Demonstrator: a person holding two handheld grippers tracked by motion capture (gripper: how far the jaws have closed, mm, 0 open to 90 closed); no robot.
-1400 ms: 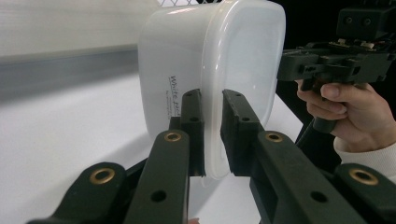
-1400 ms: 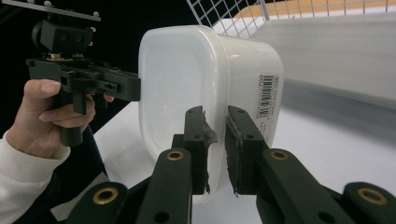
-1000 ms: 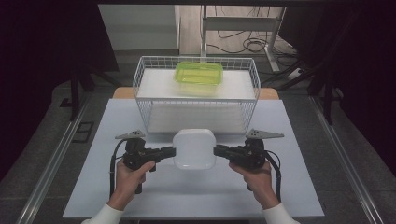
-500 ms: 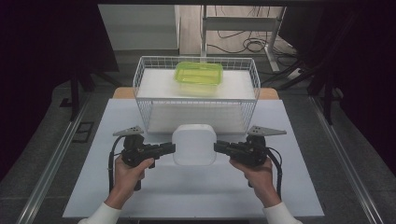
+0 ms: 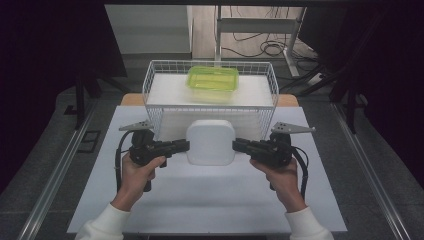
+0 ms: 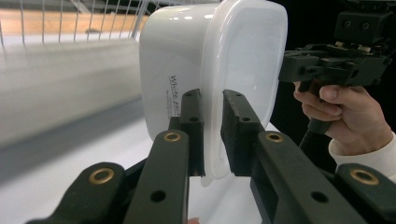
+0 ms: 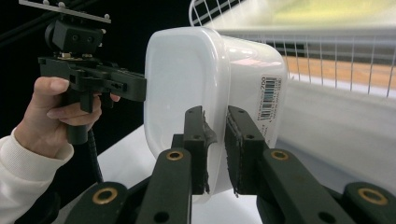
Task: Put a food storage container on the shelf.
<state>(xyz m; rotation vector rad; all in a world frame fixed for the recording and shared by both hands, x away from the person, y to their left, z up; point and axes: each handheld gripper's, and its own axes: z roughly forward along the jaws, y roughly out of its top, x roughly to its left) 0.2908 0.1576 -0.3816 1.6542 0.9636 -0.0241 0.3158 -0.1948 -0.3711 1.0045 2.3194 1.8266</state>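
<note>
- Plastic, smooth and glossy white: the lidded food container [image 5: 211,142] is a rounded-corner box with a barcode label on one side and handwriting on another.
- It hangs above the matte white tabletop [image 5: 200,200], just in front of the white wire basket [image 5: 150,97].
- Left gripper [image 5: 182,146], black and hard-edged, is clamped on the container's left rim; right gripper [image 5: 239,145] is clamped on the opposite rim.
- Inside the basket lies a translucent green lidded container [image 5: 213,83], well apart from the white one.
- Compared with a second ago, both grippers and the white container sit higher, its top edge now overlapping the basket's front wall.
</note>
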